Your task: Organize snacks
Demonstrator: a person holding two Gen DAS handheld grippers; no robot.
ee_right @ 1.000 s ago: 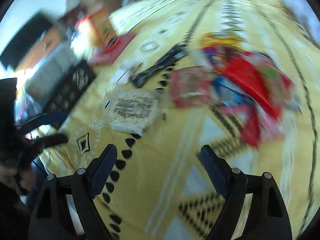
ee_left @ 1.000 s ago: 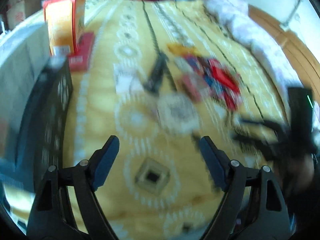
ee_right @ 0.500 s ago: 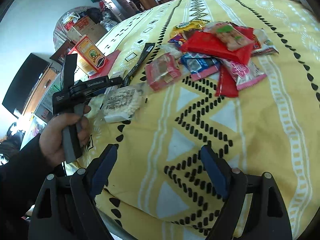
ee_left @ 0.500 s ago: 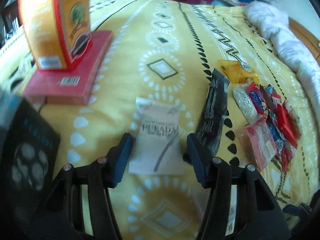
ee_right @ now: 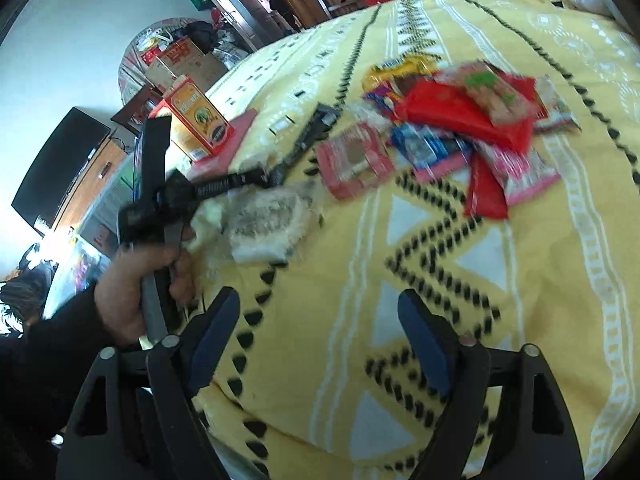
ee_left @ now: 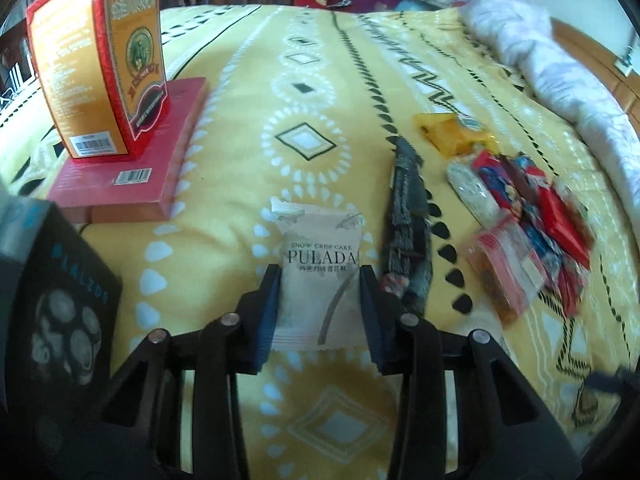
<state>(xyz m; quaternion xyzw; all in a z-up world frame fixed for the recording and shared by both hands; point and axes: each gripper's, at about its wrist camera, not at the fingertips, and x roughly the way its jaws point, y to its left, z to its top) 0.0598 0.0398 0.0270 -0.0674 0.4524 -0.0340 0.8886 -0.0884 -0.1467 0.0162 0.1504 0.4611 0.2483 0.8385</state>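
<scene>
A: What is shown in the left wrist view?

B: The left gripper [ee_left: 320,300] is seen clamped on a white Pulada snow crisp cake packet [ee_left: 318,276], its blue pads pressed against the packet's two side edges. The packet lies flat on the yellow patterned bedspread [ee_left: 248,120]. Just right of it a long black wrapper [ee_left: 408,216] is laid, and farther right a pile of red and blue snack packets [ee_left: 528,216] is spread, with a yellow packet [ee_left: 448,136] at its far end. At far left an orange carton [ee_left: 100,60] is stood upright on a flat red box [ee_left: 132,172]. A black box [ee_left: 56,304] is seen at the near left edge.

A: And in the right wrist view?

B: The right gripper [ee_right: 320,344] is held over bare bedspread, its jaws wide apart but closing, with nothing between them. At left a hand [ee_right: 136,276] is seen gripping the other tool's handle. The snack pile [ee_right: 460,128] is scattered far right, blurred.
</scene>
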